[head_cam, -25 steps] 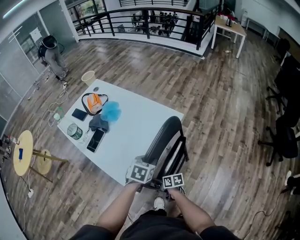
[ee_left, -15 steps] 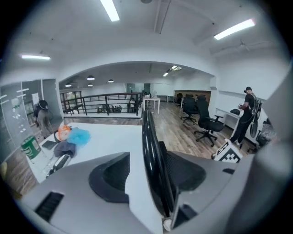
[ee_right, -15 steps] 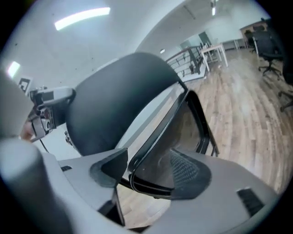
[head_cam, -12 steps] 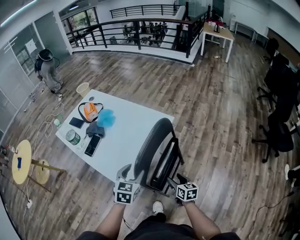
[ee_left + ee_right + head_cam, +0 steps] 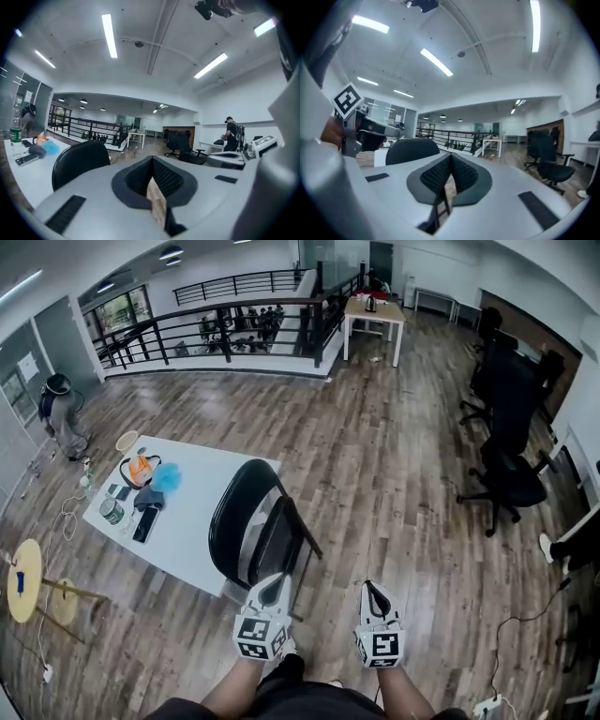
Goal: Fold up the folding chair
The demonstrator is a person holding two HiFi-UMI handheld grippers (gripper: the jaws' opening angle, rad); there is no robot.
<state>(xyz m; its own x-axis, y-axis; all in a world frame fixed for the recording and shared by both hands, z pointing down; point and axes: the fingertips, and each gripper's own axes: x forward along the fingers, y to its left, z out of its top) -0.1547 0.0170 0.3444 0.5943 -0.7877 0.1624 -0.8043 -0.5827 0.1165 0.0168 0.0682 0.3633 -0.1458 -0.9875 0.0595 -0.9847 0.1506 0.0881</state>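
Observation:
The black folding chair (image 5: 251, 529) stands upright beside the white table (image 5: 192, 521), its seat drawn up close to the backrest. Both grippers hang in the air on the near side of it, touching nothing. My left gripper (image 5: 270, 585) is just below the chair's legs, and my right gripper (image 5: 373, 589) is off to the chair's right over bare floor. In the left gripper view the ribbed pads (image 5: 161, 177) meet with nothing between them, and the chair's backrest (image 5: 78, 161) shows beyond. The right gripper (image 5: 451, 161) is likewise shut and empty, with the backrest (image 5: 411, 151) ahead.
On the table lie a bottle (image 5: 112, 511), a phone (image 5: 145, 524), an orange bag (image 5: 139, 470) and a blue cloth (image 5: 167, 476). Black office chairs (image 5: 506, 474) stand at the right. A yellow stool (image 5: 23, 579) is at the left. A railing (image 5: 225, 329) runs along the far side.
Both grippers have come away from the chair's lower frame, pulled back toward me and risen, now pointing level. The view has shifted, so chair and table sit further left.

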